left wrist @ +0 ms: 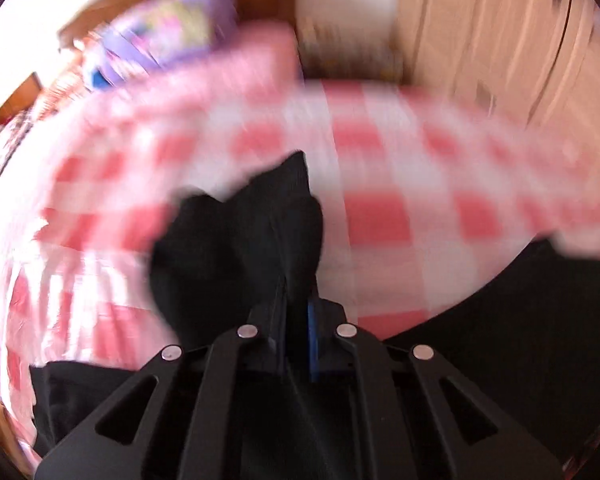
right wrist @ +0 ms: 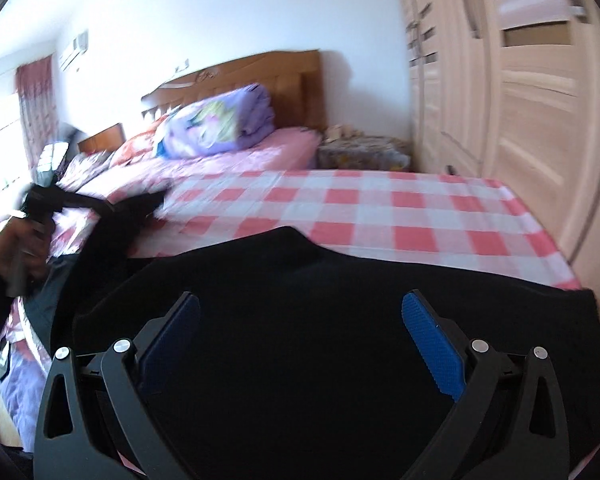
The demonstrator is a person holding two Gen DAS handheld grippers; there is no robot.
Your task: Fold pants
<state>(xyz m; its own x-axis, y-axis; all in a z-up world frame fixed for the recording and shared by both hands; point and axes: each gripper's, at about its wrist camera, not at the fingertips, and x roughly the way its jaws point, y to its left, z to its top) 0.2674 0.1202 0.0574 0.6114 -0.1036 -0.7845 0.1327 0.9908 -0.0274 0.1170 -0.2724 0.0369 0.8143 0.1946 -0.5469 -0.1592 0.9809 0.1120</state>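
Pants (right wrist: 340,300), black, are lying across the near edge of the bed (right wrist: 380,208). Left tool (left wrist: 296,280) is pinching a raised fold of them; right tool (right wrist: 300,340) is hovering spread directly over the cloth. Purple bedding (right wrist: 220,124) is sitting well beyond, obstructing nothing.

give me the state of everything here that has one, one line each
left gripper: jaws shut on the pants, lifting a bunch of the cloth
right gripper: jaws open, empty, over the pants
pants: black, spread on the bed, one end raised by the left gripper
checked sheet: flat on the bed
purple quilt: folded, by the headboard
wardrobe doors: closed
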